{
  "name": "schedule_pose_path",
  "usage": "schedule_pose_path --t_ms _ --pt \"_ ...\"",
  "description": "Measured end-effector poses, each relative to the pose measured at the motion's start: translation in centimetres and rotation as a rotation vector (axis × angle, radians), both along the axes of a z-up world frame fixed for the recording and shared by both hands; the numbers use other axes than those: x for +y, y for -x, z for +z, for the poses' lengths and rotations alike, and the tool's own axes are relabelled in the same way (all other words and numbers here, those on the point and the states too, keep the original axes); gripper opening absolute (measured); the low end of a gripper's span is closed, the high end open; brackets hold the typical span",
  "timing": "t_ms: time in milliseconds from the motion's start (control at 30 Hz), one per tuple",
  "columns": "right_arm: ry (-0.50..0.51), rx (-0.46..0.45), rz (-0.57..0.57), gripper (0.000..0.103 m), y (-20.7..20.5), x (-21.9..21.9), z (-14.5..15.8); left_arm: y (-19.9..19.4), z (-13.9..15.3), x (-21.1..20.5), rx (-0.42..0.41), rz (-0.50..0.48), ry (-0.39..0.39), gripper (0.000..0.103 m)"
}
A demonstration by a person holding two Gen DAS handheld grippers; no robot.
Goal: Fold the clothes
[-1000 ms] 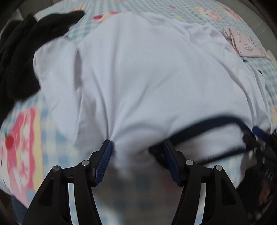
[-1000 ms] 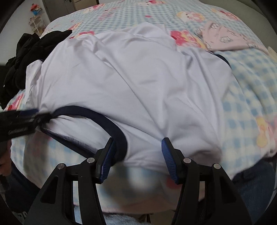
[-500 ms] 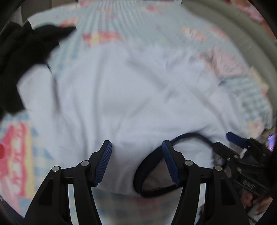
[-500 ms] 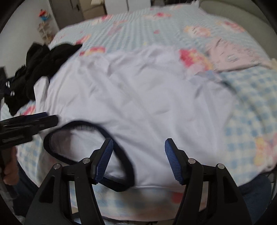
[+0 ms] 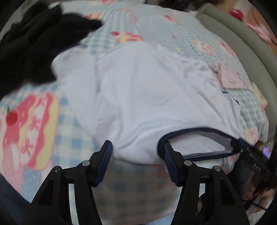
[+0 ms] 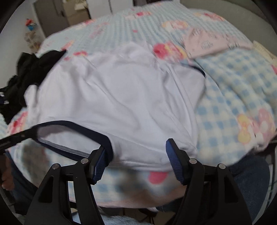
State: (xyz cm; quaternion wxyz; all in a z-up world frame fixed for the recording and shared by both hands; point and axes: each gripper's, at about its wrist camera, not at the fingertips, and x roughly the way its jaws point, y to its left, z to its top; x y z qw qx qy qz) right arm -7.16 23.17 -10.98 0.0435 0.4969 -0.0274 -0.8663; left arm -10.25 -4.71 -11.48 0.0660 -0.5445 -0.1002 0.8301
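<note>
I see the white shirt (image 5: 147, 97) spread on the checked blanket (image 5: 72, 135), filling mid-frame, navy collar (image 5: 199, 129) nearest me, body running toward the top. My left gripper (image 5: 137, 162) and right gripper (image 6: 136, 159) both stand wide open, gripping nothing, each straddling a shoulder edge beside the collar.

A bed with a blue checked cartoon-print blanket (image 6: 233, 83) stands before grey cabinets (image 6: 52, 15).
</note>
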Motion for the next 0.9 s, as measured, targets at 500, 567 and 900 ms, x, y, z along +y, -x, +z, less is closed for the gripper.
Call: schedule_pose_path --t_ms 500,567,900 --pt "0.029 -0.066 0.086 0.044 -3.0 0.2 -0.6 -3.4 1.2 1.9 0.002 -0.119 0.046 0.031" --pt "0.031 -0.095 0.119 0.045 -3.1 -0.2 -0.8 -3.9 0.9 2.0 -0.018 -0.140 0.056 0.044" --pt "0.163 -0.053 0.034 0.055 -3.1 2.1 0.5 -4.2 2.1 -1.9 0.055 0.000 -0.154 0.044"
